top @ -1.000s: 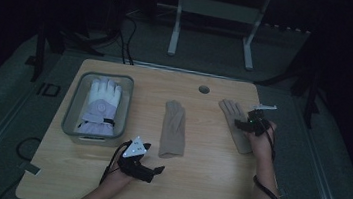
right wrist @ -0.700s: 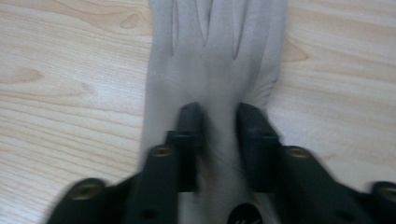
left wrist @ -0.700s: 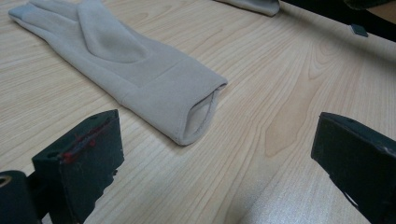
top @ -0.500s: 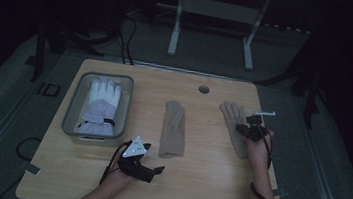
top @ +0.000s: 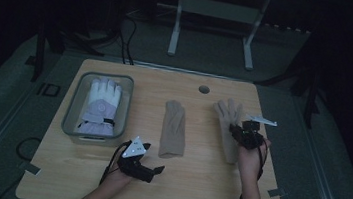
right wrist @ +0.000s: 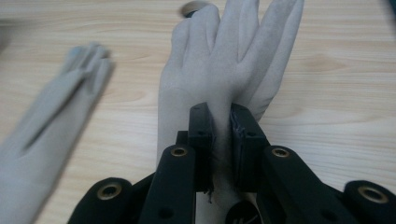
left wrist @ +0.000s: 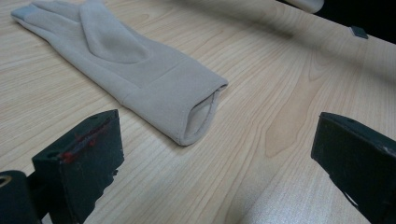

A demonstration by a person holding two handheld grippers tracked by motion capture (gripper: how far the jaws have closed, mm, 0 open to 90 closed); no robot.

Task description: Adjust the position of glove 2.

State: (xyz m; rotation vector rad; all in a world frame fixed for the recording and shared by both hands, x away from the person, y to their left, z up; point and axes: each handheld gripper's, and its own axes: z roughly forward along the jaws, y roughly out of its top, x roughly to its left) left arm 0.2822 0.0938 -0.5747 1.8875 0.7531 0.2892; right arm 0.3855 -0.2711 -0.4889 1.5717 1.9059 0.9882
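Observation:
Two beige gloves lie on the wooden table (top: 194, 192). My right gripper (top: 237, 131) (right wrist: 222, 126) is shut on the right glove (top: 225, 116) (right wrist: 224, 60), pinching a fold of fabric near its palm; the glove's fingers point away from me. Its jaws have just been closing with that fabric between them. The middle glove (top: 174, 127) (left wrist: 140, 70) lies flat, cuff toward me. My left gripper (top: 154, 170) (left wrist: 217, 140) rests open just in front of that cuff, nothing between its jaws.
A grey tray (top: 69, 117) at the left holds a white and lavender glove (top: 101, 103). A round hole (top: 204, 89) sits in the table's far side. Bare wood runs along the near edge between the two hands.
The right gripper has closed on the right glove and moved toward the near side, drawing the glove with it. The left gripper has stayed put.

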